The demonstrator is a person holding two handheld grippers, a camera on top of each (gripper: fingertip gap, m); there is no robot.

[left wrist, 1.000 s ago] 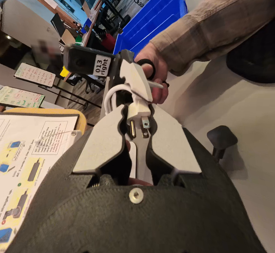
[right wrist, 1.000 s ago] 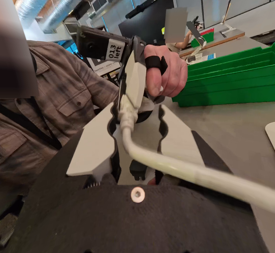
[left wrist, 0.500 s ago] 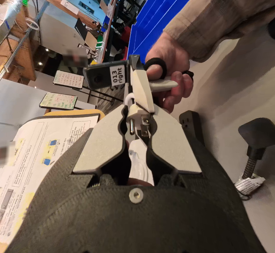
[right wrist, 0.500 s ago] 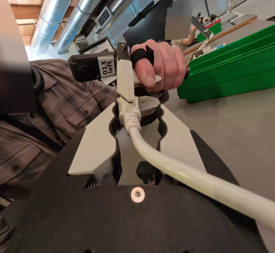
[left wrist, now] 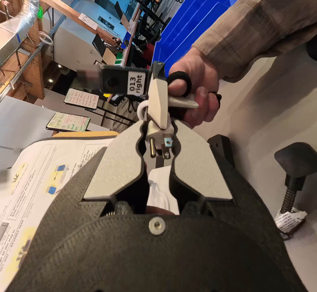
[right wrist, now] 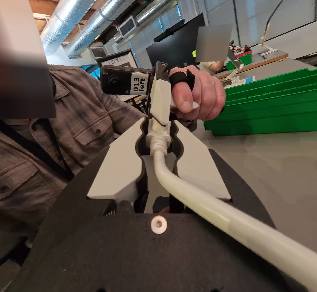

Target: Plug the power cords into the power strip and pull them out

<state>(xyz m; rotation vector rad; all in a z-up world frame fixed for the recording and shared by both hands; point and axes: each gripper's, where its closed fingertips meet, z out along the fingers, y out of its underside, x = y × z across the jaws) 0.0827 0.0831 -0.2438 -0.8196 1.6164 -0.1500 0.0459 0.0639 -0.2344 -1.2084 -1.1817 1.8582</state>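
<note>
- On my left wrist view, the left gripper (left wrist: 158, 126) has its fingers drawn nearly together and clamped on the white plug (left wrist: 159, 138), which sits in the notches at their tips.
- The plug's 3 metal prongs point back toward this camera, and it is held up off the desk (left wrist: 274, 112).
- On my right wrist view, the right gripper (right wrist: 158, 126) has its fingers closed to the same narrow gap around the plug's cord end, crosswise to the left pair.
- Both pairs of fingers have hold of the 1 plug at once.
- The white cord (right wrist: 205, 203) leaves the plug toward the right camera, bends and runs out of frame at 4 o'clock.
- The black power strip (left wrist: 221, 146) lies on the desk at 3 o'clock from the plug and is partly hidden behind my left fingers. The plug is apart from it.
- Farther out at 3 o'clock, a black plug (left wrist: 295, 162) on a braided cord with a paper tag rests on the desk.
- A printed instruction sheet (left wrist: 42, 189) lies at 8 o'clock.
- Blue bins (left wrist: 197, 17) stand at 1 o'clock.
- In the right view, stacked green bins (right wrist: 265, 108) sit on the desk at 3 o'clock.
</note>
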